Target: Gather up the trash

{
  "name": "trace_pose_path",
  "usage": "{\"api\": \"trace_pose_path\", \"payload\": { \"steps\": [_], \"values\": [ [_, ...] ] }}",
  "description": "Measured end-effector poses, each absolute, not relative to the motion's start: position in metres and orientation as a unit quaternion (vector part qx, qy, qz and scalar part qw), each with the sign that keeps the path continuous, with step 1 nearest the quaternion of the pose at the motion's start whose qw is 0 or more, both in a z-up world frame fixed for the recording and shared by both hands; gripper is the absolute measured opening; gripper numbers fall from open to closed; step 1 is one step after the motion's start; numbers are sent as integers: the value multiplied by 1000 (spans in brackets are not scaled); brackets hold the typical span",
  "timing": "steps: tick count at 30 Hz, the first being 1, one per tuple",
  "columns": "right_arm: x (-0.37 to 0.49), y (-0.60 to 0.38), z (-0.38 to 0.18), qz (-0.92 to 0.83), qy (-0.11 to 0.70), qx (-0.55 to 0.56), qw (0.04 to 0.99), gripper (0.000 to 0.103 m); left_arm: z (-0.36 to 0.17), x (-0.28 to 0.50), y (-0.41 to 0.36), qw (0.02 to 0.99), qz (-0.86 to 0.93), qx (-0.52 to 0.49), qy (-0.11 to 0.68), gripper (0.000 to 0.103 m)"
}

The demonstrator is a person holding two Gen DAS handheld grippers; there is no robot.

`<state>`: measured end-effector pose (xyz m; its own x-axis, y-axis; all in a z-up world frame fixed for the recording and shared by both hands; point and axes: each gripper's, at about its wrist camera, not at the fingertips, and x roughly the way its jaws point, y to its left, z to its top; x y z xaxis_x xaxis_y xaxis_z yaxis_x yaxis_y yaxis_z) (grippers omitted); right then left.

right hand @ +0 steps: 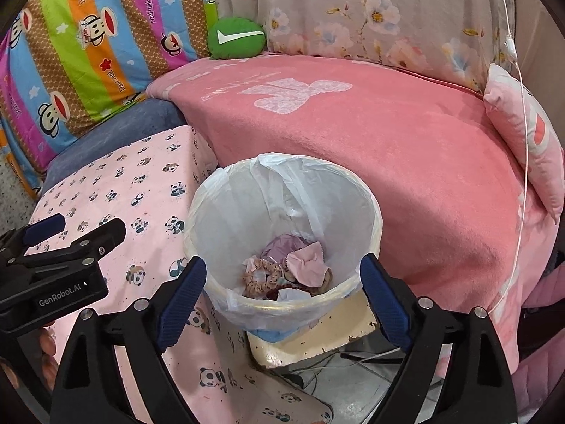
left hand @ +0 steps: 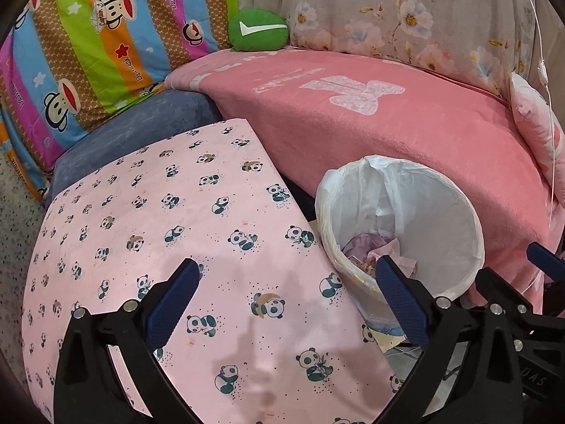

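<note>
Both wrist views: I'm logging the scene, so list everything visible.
White-lined round trash bin: one, beside pink surface, on a cream block.
Crumpled pink and lilac scraps: several, in bin.
Pink panda-print surface: one, left of bin.
Pink blanket: one, behind bin.
Green round cushion: one, above blanket.
Striped monkey-print quilt: one, upper left.
Floral grey fabric: one, top.
Left gripper: open, empty.
Right gripper: open, over bin.
</note>
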<state>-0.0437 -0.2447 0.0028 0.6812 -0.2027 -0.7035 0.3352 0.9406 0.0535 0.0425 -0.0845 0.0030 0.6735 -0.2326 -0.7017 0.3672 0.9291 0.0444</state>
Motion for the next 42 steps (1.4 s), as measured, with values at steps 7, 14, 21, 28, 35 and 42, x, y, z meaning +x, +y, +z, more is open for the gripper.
{"api": "trace_pose_path", "payload": {
  "steps": [7,14,21,28,35,42],
  "values": [
    [-45,-240,-2,-147,377,92,910,98,-5,39,-78,905,-159,80,387,95],
    [-45,-236,-5,-150,384,93,906,98,-5,35,-75,906,-158,62,388,95],
    [-45,-235,-10,-156,386,93,905,98,-5,30,-78,911,-153,70,376,96],
    [-48,-237,-11,-160,383,89,905,98,-4,28,-79,911,-153,66,377,96],
    [-53,-239,-9,-168,386,83,903,98,-3,22,-83,913,-157,74,370,96],
    [-57,-241,-9,-172,388,81,902,98,-6,22,-87,908,-161,76,380,96]
  ]
}}
